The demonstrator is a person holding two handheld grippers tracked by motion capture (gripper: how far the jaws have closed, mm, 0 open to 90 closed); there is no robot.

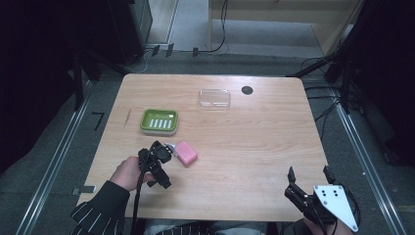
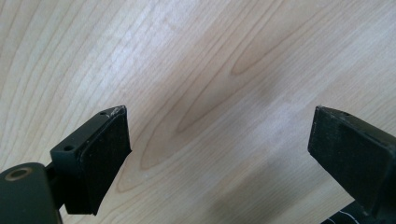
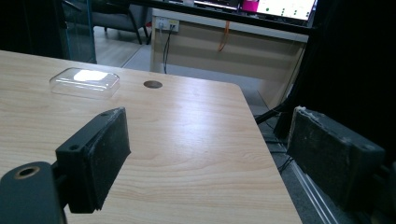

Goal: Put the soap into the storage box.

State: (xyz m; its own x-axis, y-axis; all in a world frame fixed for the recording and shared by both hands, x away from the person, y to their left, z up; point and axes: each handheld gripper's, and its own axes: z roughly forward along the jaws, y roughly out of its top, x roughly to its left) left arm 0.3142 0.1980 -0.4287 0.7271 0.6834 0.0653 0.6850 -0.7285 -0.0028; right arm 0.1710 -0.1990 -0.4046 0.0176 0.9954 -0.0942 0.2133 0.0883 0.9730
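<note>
Left tongs [image 1: 169, 148] sit low over the tabletop [image 1: 254, 147], their tips just beside the pink soap bar [image 1: 186, 153], which lies near the front-left part of the wood, below and right of the green soap dish [image 1: 159, 121]. The bar's long axis runs on a diagonal, from upper left toward lower right in the high view, with its upper-left end facing the tongs. Whether the tips touch it is hard to make out from above; a small pale bit between them is too blurred to read. In the left gripper view the jaws stand wide apart over bare wood grain. Right tongs [image 1: 308, 172] hover at the front-right corner, jaws also spread wide, partly cut off by the frame's bottom edge. Farther back lie the clear lid [image 1: 214, 98] and a dark round hole [image 1: 247, 90].
</note>
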